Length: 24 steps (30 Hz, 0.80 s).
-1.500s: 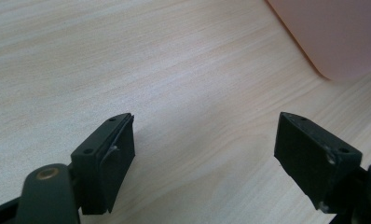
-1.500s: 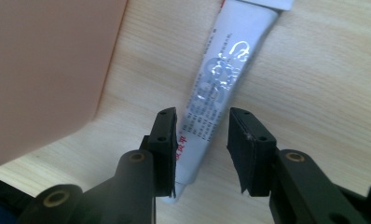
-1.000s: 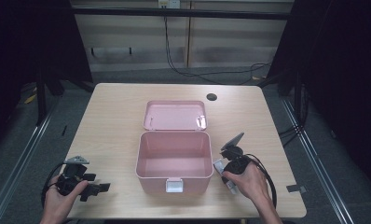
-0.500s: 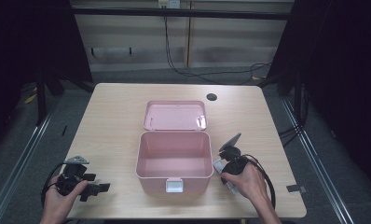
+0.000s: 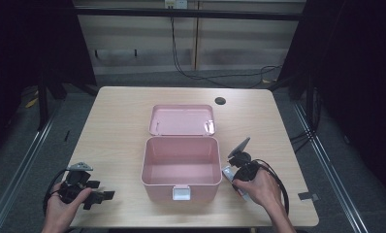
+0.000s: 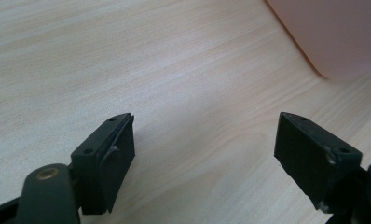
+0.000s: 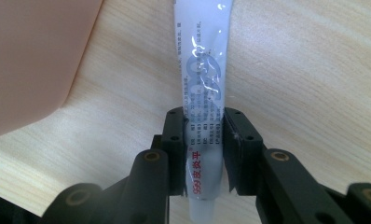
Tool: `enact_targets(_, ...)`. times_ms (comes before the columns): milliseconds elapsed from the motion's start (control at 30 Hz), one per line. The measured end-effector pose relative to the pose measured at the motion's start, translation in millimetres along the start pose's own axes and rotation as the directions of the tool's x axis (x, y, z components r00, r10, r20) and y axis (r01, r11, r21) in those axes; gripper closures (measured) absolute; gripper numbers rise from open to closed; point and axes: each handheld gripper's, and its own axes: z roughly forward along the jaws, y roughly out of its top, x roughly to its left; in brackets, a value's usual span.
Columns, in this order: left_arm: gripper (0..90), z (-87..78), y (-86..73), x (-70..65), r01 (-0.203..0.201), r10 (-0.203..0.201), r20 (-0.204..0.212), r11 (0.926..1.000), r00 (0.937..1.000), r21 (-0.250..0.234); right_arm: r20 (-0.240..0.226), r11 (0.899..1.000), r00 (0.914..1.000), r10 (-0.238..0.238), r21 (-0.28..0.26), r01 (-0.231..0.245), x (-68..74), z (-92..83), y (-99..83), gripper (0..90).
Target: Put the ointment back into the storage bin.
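A white ointment tube (image 7: pixel 204 60) with blue and red print lies on the wooden table, right of an open pink box (image 5: pixel 145 167). My right gripper (image 7: pixel 204 121) is shut on the tube's lower part, and its jaws have just closed further on it. From above, the right gripper (image 5: pixel 230 172) sits low beside the box's right wall. My left gripper (image 5: pixel 101 196) rests near the table's front left, left of the box. Its jaws stand wide open over bare wood (image 6: pixel 204 123), nothing between them. The box's corner (image 6: pixel 337 32) shows at the upper right of that view.
The box's pink lid (image 5: pixel 181 120) lies flat behind the box, inside up. A dark round cable hole (image 5: pixel 220 101) sits near the table's (image 5: pixel 118 126) far edge. Black cables trail from both grippers. The pink box wall (image 7: pixel 30 60) stands close on the right gripper's left.
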Motion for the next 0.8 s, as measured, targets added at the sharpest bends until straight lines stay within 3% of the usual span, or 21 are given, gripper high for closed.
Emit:
enact_targets(433, 20.0, 0.1, 0.0, -0.3, -0.001, 0.001, 0.005, 1.0000, 1.0000, 0.001, -0.016, 0.998, 0.9983, -0.056, -0.006, 0.056, -6.6, -8.8, -4.9, 71.6)
enact_targets(800, 20.1, 0.0, -0.1, -0.4, -0.002, 0.002, 0.005, 1.0000, 1.0000, 0.002, -0.048, 0.998, 0.9969, -0.063, -0.015, 0.062, -13.4, -17.1, -9.9, 71.6)
